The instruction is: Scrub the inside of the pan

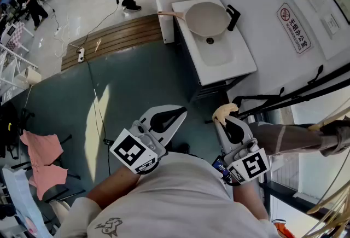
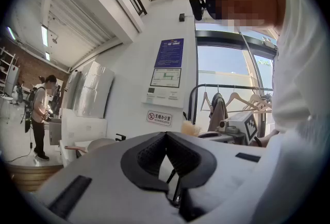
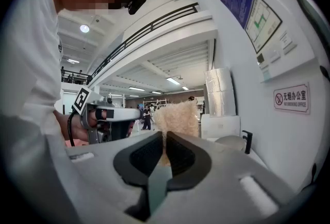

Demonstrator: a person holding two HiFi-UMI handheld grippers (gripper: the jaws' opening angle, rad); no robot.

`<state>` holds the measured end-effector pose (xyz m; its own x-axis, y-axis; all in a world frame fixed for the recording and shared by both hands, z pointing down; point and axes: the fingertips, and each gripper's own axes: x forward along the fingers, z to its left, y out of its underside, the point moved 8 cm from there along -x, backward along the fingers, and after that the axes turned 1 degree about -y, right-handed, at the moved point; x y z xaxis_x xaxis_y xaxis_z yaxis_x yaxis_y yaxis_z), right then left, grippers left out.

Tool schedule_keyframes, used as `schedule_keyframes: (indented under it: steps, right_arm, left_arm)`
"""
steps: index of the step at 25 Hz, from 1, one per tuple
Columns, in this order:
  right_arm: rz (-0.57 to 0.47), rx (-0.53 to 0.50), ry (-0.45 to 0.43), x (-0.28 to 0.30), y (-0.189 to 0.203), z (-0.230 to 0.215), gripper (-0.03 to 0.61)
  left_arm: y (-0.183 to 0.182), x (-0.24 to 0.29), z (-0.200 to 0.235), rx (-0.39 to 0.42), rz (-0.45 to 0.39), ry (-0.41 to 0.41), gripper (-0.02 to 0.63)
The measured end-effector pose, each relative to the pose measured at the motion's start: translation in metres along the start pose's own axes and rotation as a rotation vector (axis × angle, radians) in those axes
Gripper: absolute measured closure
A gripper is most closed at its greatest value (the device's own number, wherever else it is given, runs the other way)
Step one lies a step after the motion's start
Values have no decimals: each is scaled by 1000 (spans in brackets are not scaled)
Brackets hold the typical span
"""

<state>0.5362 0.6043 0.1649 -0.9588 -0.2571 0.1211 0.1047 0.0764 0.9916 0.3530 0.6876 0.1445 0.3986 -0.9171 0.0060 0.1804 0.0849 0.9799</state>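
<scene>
**Two grippers near the chest, pan (image 1: 206,18) waiting far off over the sink (image 1: 236,65)**

Nearest in the head view, the person's pale shirt is filling the bottom edge, and both grippers are poking out from it toward the far sink. The left gripper (image 1: 179,113) is carrying nothing. The right gripper (image 1: 226,121) is pinching a tan sponge (image 1: 224,111). A stretch of dark floor is lying between them and the white sink. The pan is resting over the sink's far end, well apart from both grippers, with its handle pointing left and a black tap (image 1: 233,17) just beside it on the right.

Through the left gripper view, the jaws are meeting at their tips with nothing between them. The pan is showing small at the far left. This gripper is probably being kept free to steady the handle.

Through the right gripper view, the jaws are clamping the sponge's lower edge, and most of it is standing above the tips. That likely leaves the fluffy face free for rubbing. Pan and tap are sitting far off to the right. Scrubbing is not yet under way, and the person will need to walk over first.
</scene>
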Motion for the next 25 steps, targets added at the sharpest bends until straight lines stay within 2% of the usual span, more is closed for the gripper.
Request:
schedule_keyframes:
  steps: [9,16,25]
  right_arm:
    - [9,20,2,46,1,-7,557]
    - [27,18,33,118,-10,-19,557]
    - [28,32,117,202,-33,-22,557]
  left_arm:
    - [1,2,50,-9,2,13,615]
    - [-16,-3,129,-17,4,22,615]
    - [-43,-22,216,-14,27,80,615]
